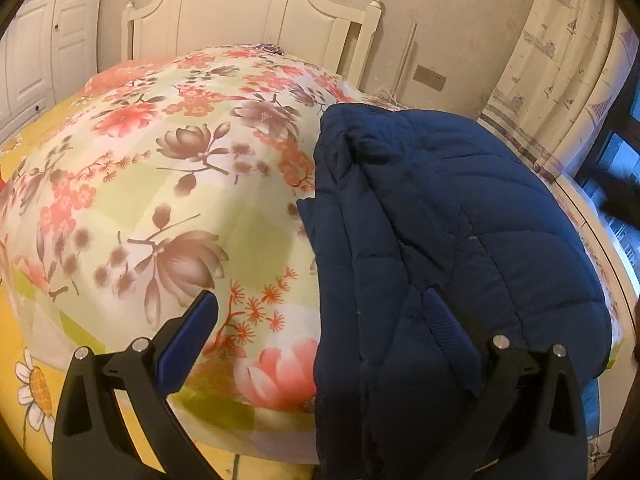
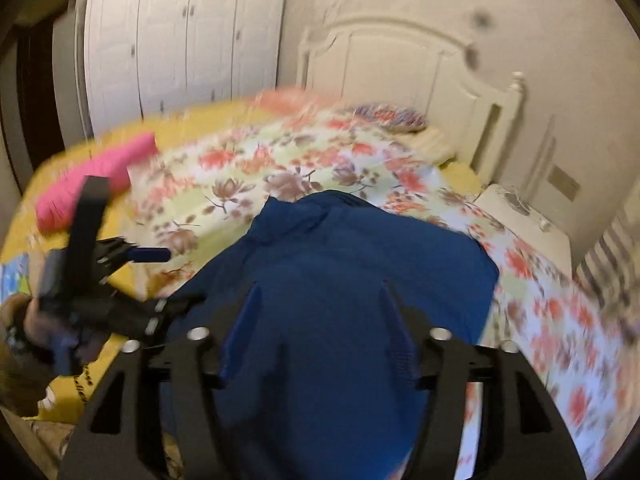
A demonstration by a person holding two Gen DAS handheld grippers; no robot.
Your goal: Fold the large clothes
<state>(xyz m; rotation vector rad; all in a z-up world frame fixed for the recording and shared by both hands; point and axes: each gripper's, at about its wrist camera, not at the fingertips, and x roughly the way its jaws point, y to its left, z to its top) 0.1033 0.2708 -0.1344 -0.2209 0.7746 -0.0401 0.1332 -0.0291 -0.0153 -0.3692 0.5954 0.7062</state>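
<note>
2 claws, left claw (image 1: 320, 312) and right claw (image 2: 318, 320), gape empty; jacket (image 1: 460, 220) lies part-folded on bed (image 1: 160, 160), further folds remaining.

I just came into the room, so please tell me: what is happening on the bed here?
A person with a handheld gripper in each hand is folding a navy quilted jacket on the floral bedspread. The left gripper has its jaws wide apart at the jacket's near edge. The right gripper hangs over the jacket, jaws apart; that view is blurred.
</note>
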